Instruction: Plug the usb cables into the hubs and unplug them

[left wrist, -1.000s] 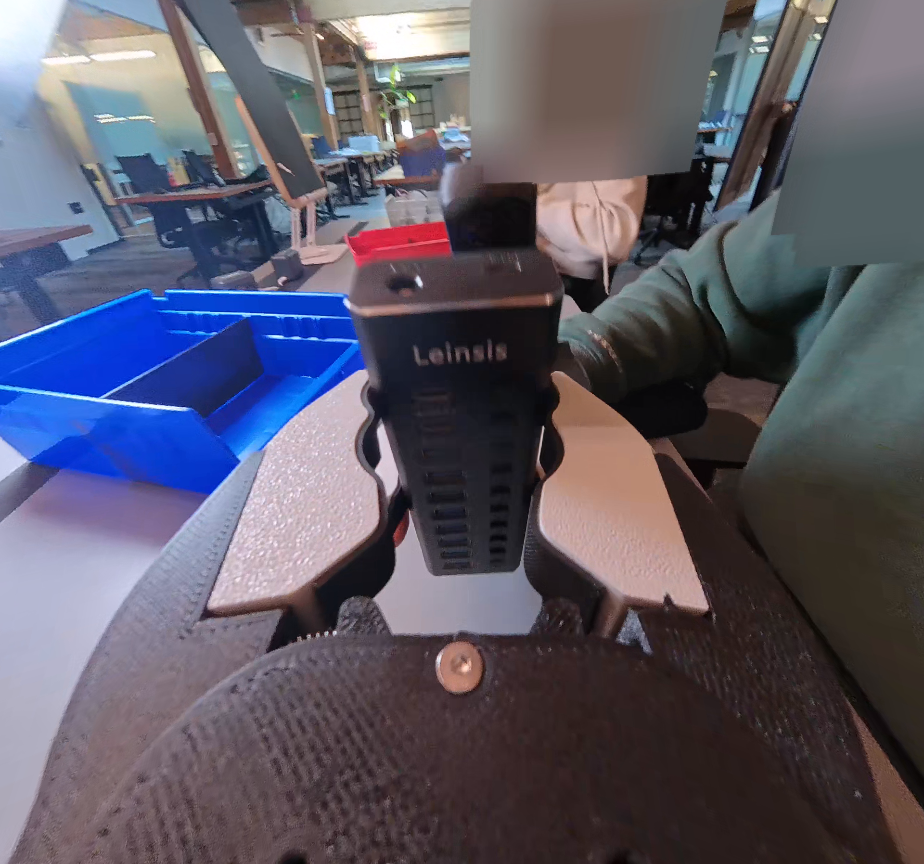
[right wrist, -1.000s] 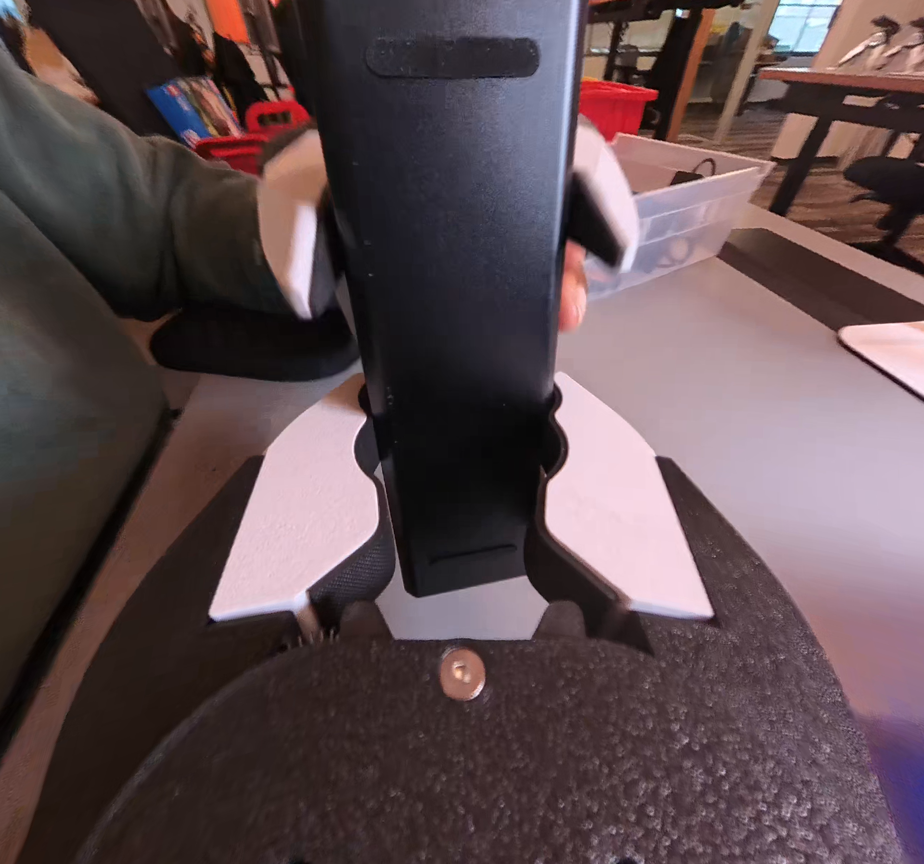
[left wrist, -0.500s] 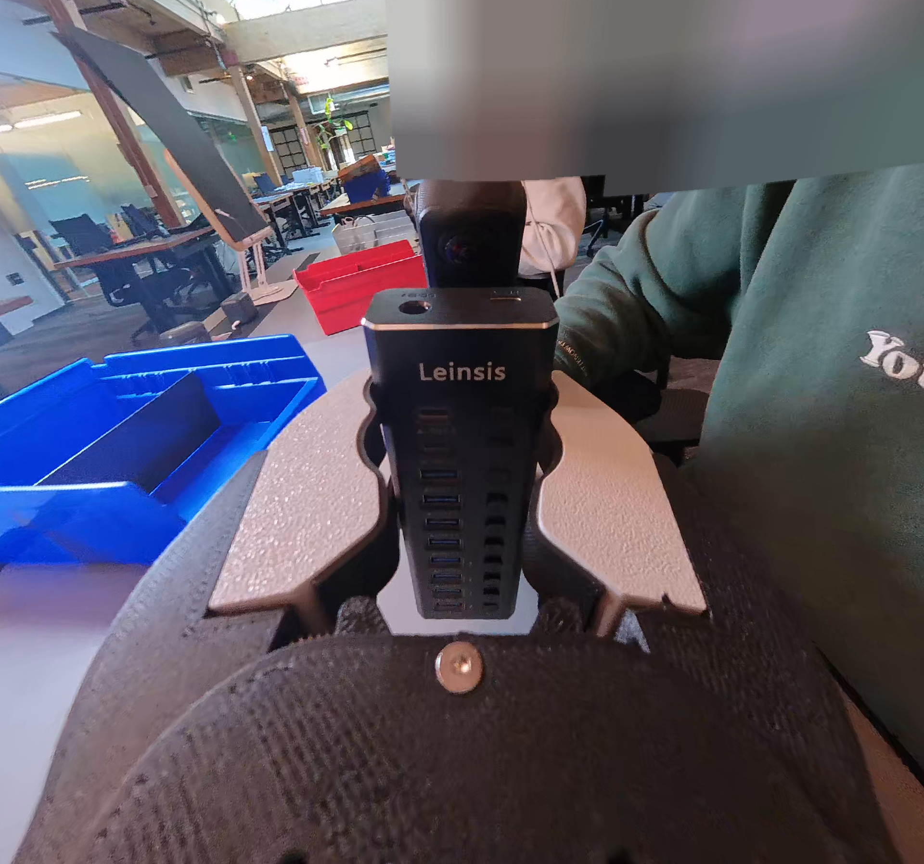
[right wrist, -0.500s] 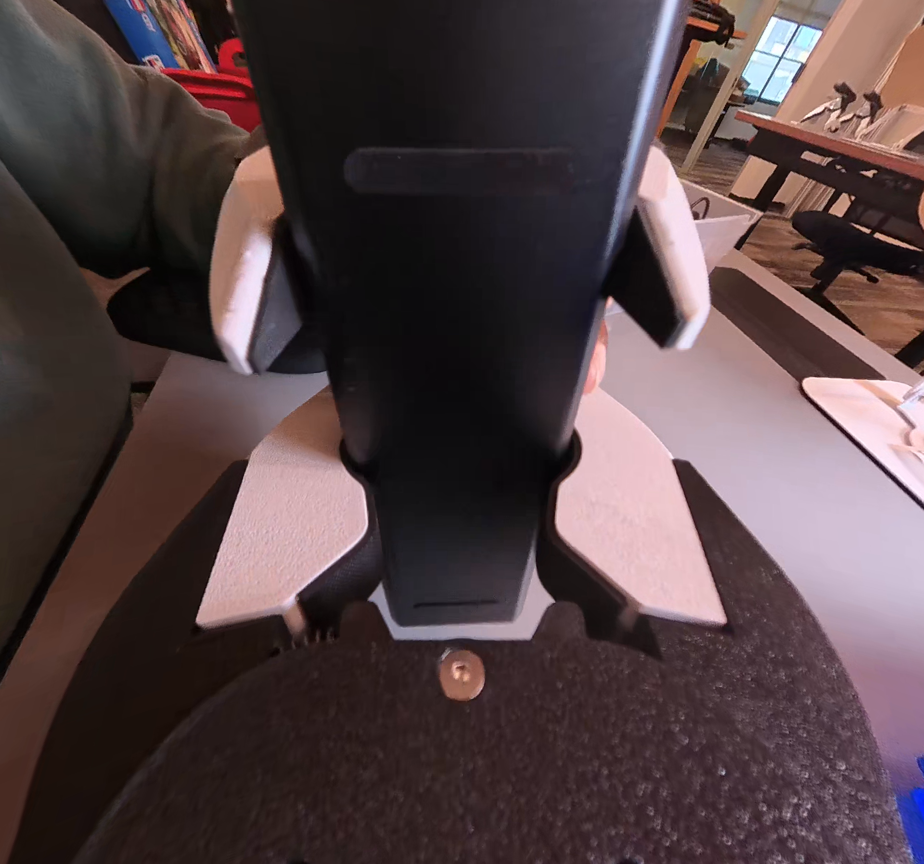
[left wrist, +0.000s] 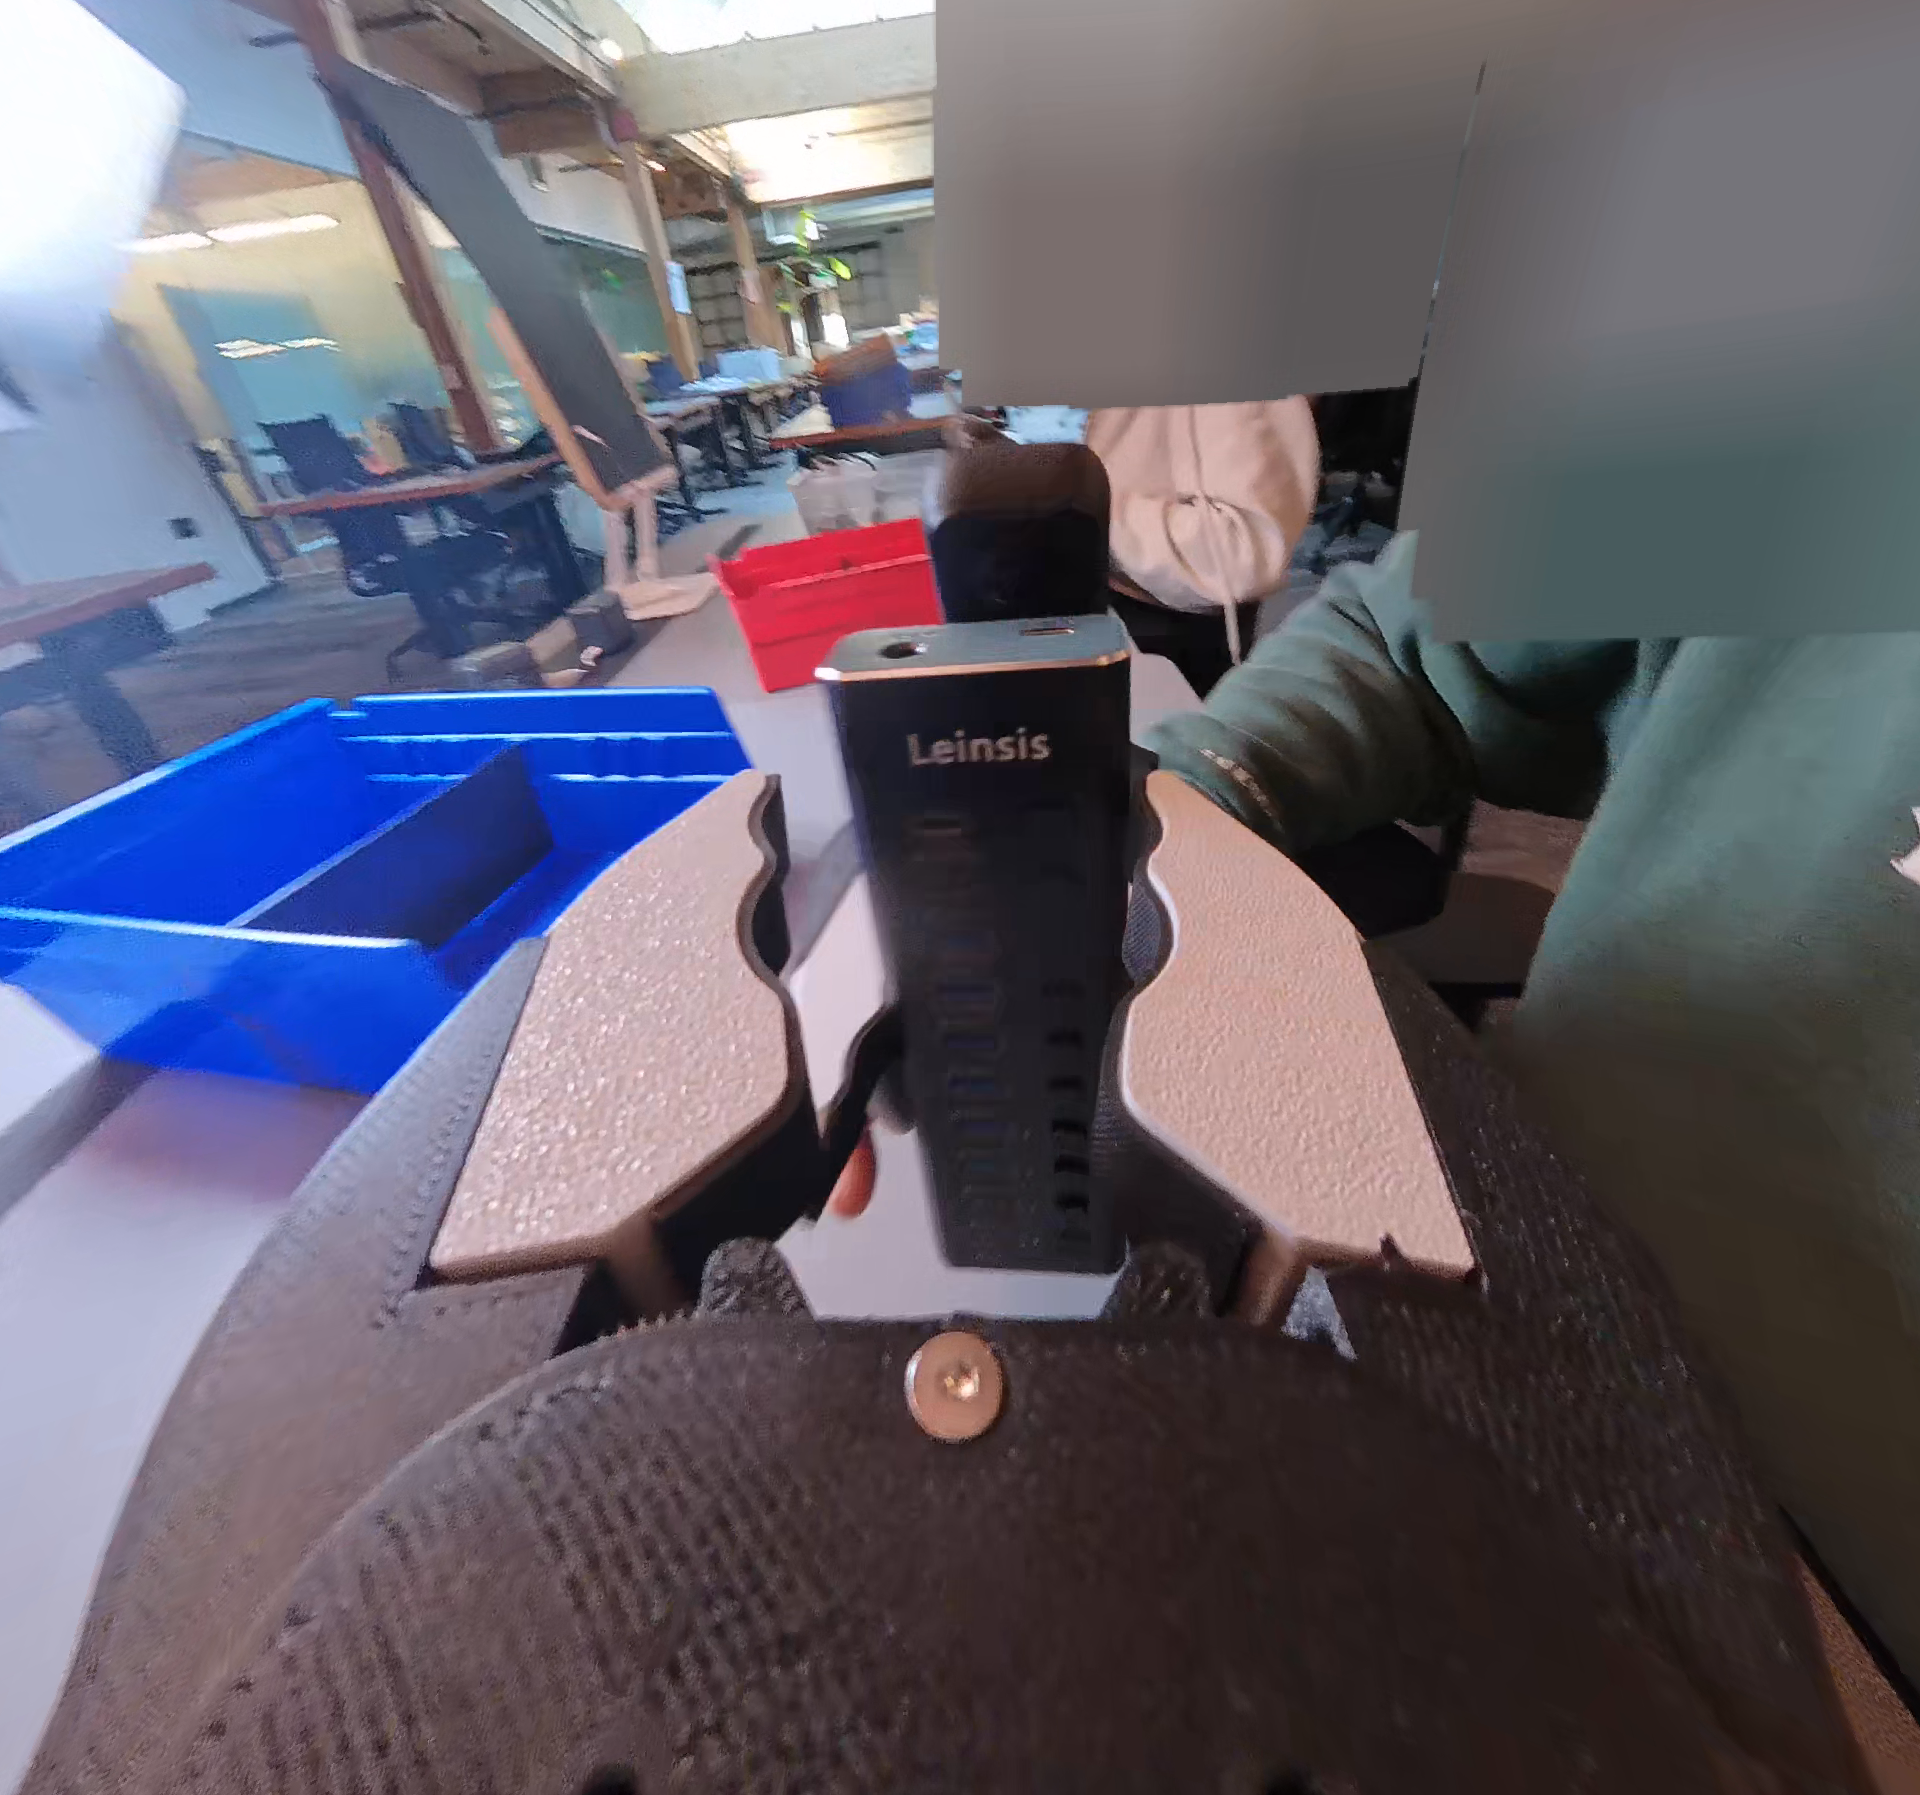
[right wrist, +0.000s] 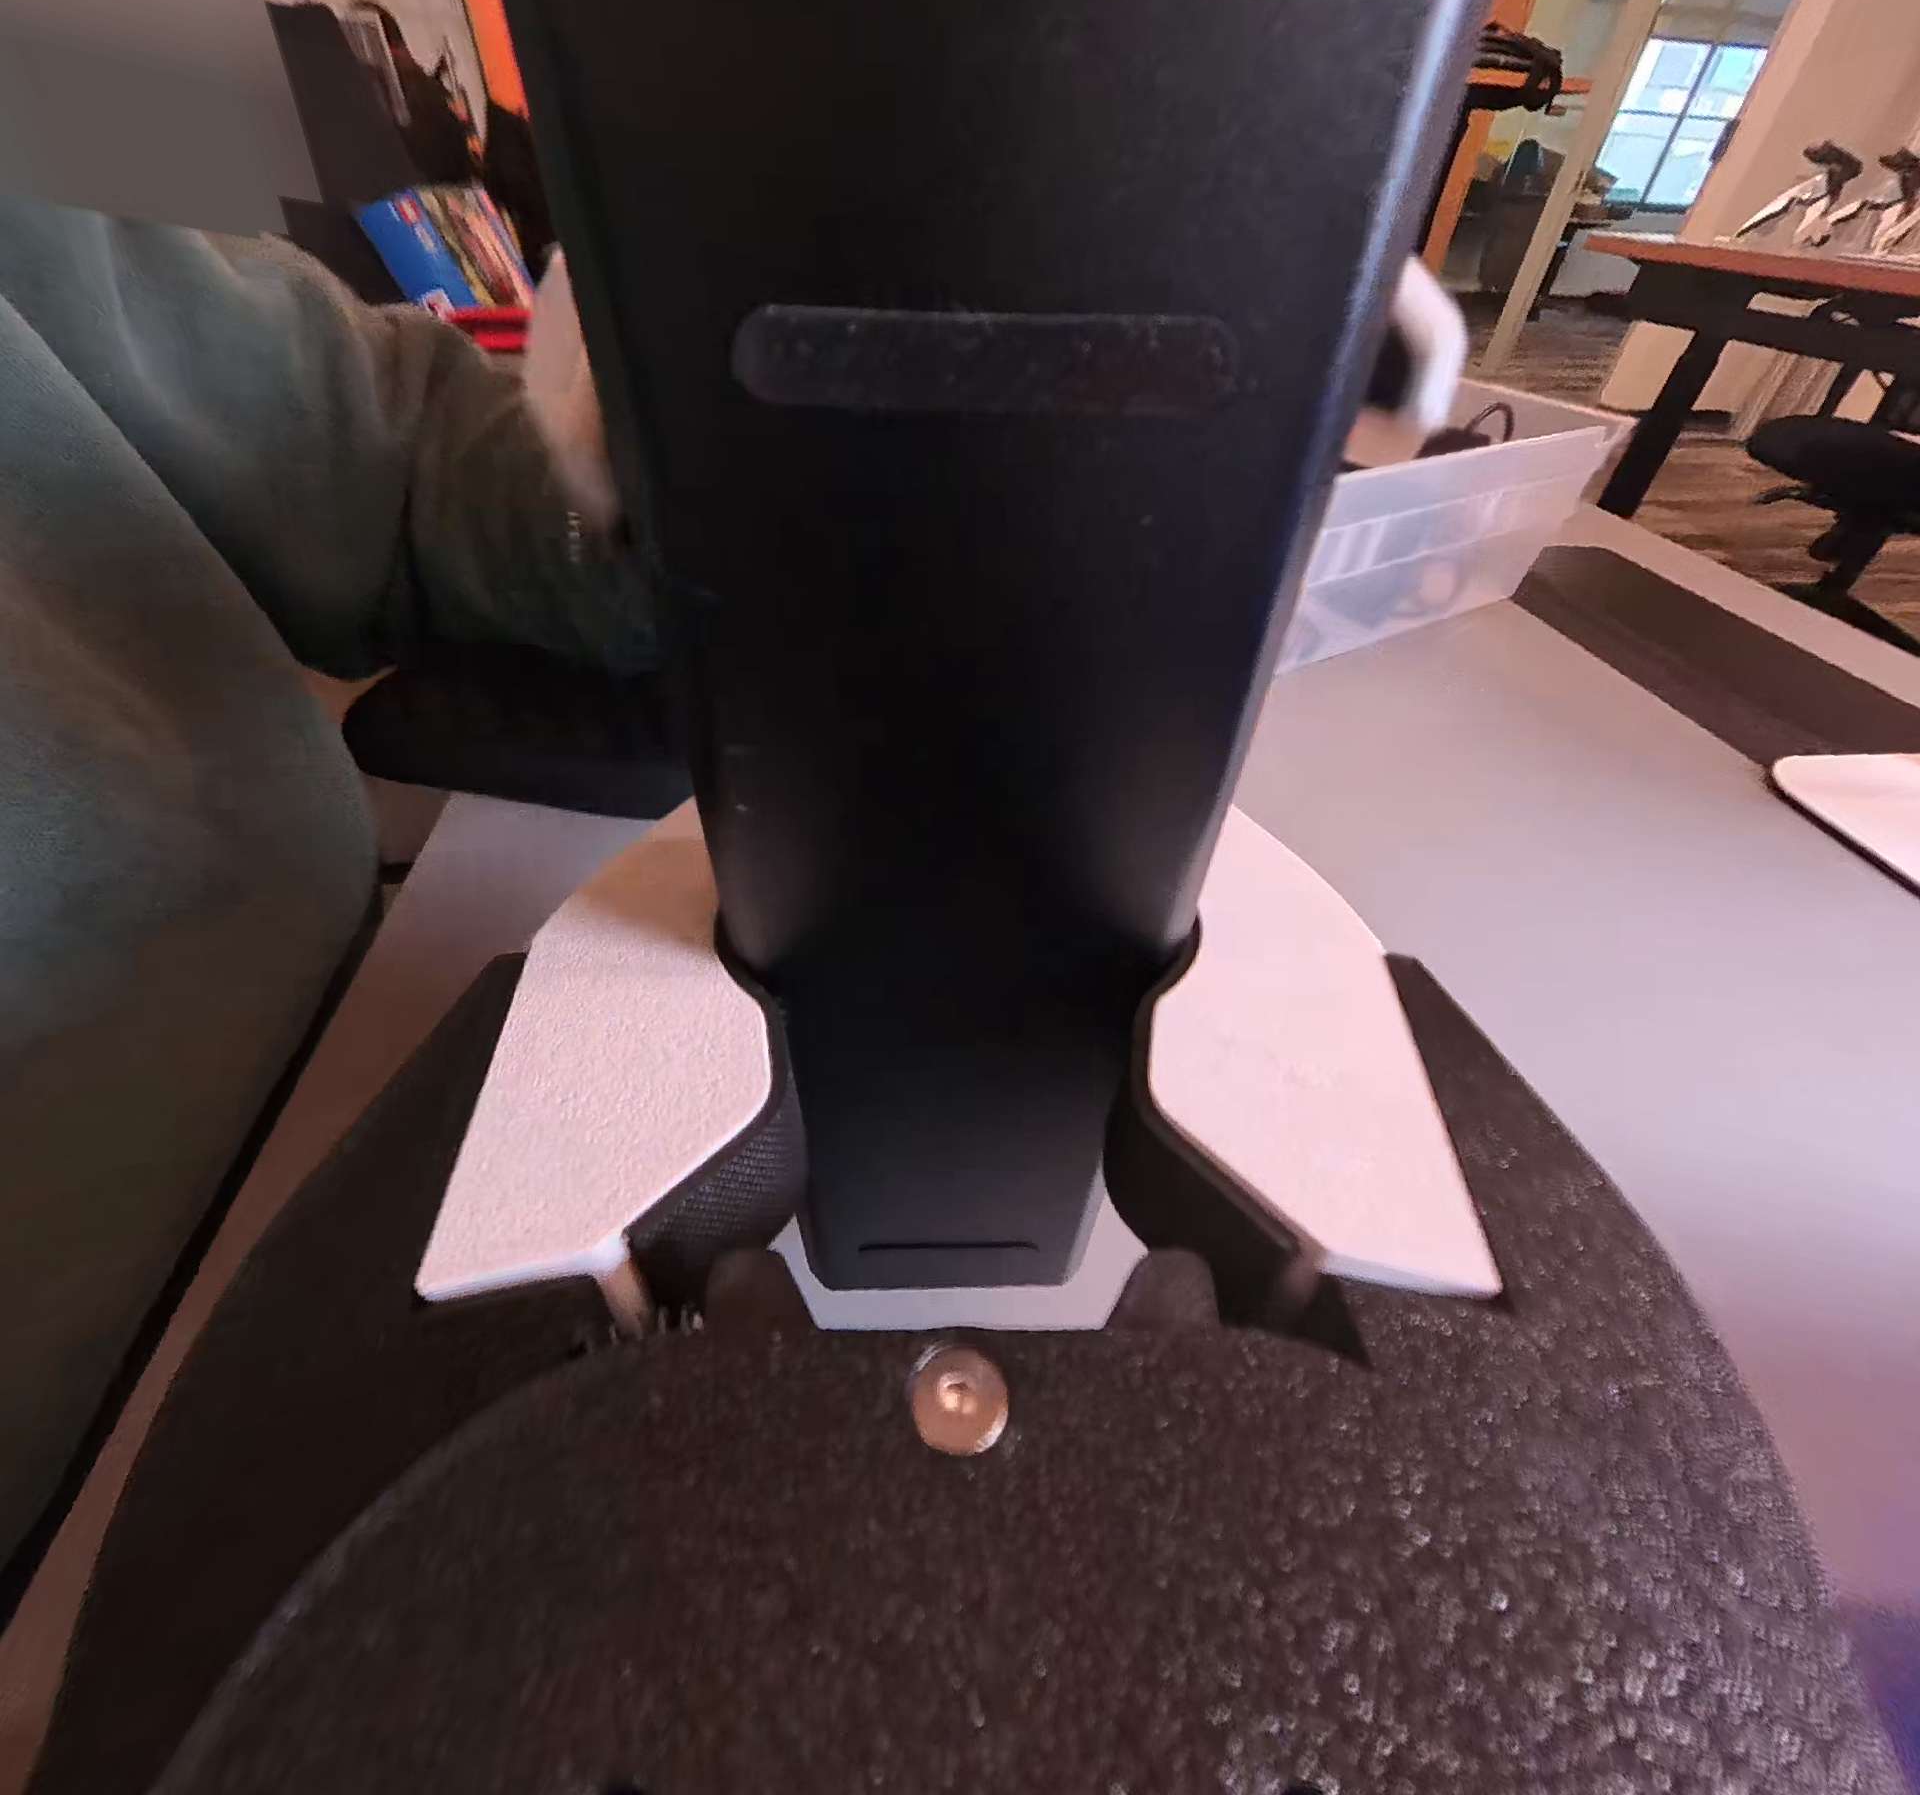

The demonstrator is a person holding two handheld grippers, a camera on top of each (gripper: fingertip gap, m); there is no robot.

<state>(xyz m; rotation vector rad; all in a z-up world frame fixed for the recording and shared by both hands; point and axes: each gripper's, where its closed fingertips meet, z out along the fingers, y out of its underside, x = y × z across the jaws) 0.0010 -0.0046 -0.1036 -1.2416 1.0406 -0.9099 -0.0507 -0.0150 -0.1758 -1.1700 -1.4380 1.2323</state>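
The black USB hub (left wrist: 997, 924) stands upright between the fingers of the left gripper (left wrist: 961, 1007), its port-lined face toward that camera and its silver-edged top end pointing away. The left gripper's fingers are spread: a clear gap shows between the left finger (left wrist: 634, 1018) and the hub's side, while the right finger (left wrist: 1278, 1039) sits at or just beside the hub's other edge; whether it touches cannot be told. In the right wrist view the same hub (right wrist: 977, 519) fills the middle, plain back face toward the camera, and the right gripper (right wrist: 956, 1070) is clamped on its near end, both white fingers pressed against its sides. The left gripper's white fingertips (right wrist: 1423, 343) show far off on either side of the hub there. A blue bin (left wrist: 312, 872) with a dark divider lies to the left on the grey table (right wrist: 1507, 914), a red bin (left wrist: 821, 592) farther back. A green sleeve (left wrist: 1351, 737) reaches in from the right.
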